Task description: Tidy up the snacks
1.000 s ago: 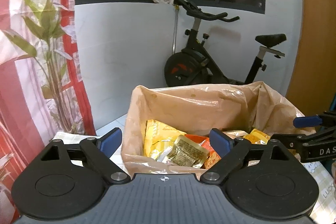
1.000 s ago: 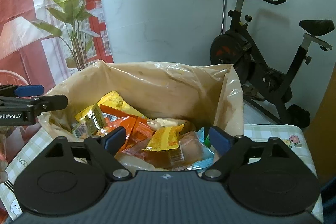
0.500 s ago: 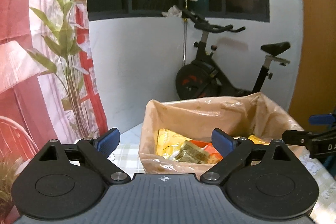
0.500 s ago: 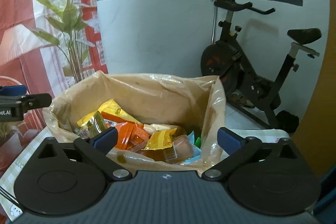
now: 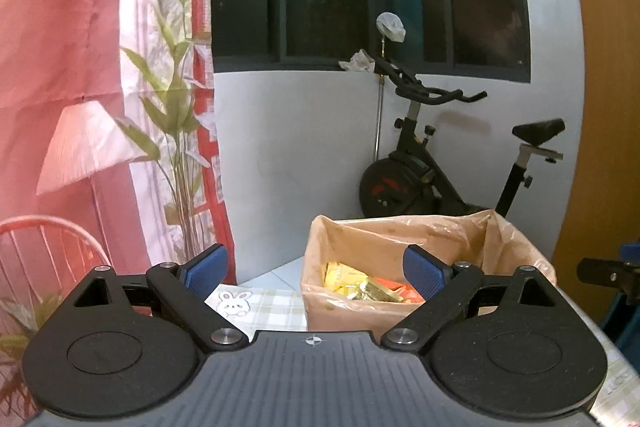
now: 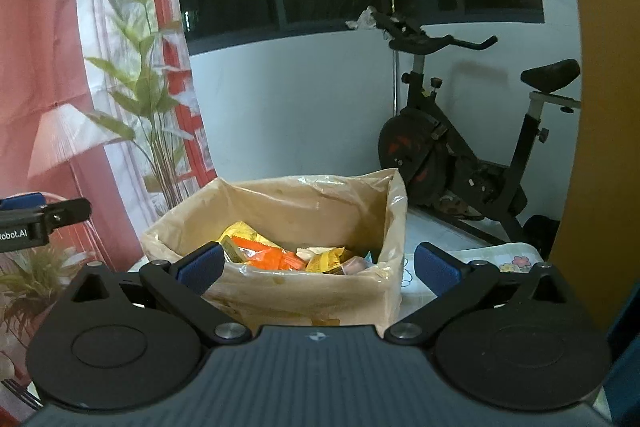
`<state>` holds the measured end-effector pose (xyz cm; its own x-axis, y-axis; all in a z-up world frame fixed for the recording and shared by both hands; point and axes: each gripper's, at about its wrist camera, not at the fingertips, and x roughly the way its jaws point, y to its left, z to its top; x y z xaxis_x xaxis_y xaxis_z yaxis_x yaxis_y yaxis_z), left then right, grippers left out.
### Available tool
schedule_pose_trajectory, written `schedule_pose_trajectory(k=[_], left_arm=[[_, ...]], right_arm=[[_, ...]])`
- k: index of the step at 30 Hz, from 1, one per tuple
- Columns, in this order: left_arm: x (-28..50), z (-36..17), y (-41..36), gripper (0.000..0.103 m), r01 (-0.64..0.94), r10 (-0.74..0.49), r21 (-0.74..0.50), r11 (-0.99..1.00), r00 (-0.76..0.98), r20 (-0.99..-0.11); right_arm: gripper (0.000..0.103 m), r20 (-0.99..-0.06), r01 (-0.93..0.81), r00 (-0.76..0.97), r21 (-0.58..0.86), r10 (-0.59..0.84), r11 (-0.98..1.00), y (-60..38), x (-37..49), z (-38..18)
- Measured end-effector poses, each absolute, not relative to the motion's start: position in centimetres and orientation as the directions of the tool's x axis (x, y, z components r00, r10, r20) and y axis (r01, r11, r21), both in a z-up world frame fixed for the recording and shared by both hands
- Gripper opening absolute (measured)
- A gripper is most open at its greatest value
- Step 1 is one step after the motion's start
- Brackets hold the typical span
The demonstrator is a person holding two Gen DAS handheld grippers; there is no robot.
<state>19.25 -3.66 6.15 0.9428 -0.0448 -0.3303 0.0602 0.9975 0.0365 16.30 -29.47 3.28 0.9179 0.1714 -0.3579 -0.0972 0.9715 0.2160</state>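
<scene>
Both hand-held grippers, left (image 5: 312, 269) and right (image 6: 318, 267), have drawn back from the snack box (image 6: 304, 291), jaws spread, empty.

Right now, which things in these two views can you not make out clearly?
- Snacks deep in the box: right view, near wall hides them.
- Wrapper print on the snack packets: left view, too small.
- Right tongs: left view, cut off by edge.
- Tablecloth: left view, mostly behind the left tongs.
</scene>
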Motion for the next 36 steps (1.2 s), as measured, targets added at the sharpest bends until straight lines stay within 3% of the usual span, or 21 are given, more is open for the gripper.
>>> schedule_pose_trajectory(k=[36], left_arm=[[18.4,5.9,-2.9,0.095,0.068,-0.061,0.007,0.998,0.938,-0.341]], right_arm=[[0.103,-0.322,-0.095,0.934,0.186,0.152,0.978,-29.5,14.7,4.0]])
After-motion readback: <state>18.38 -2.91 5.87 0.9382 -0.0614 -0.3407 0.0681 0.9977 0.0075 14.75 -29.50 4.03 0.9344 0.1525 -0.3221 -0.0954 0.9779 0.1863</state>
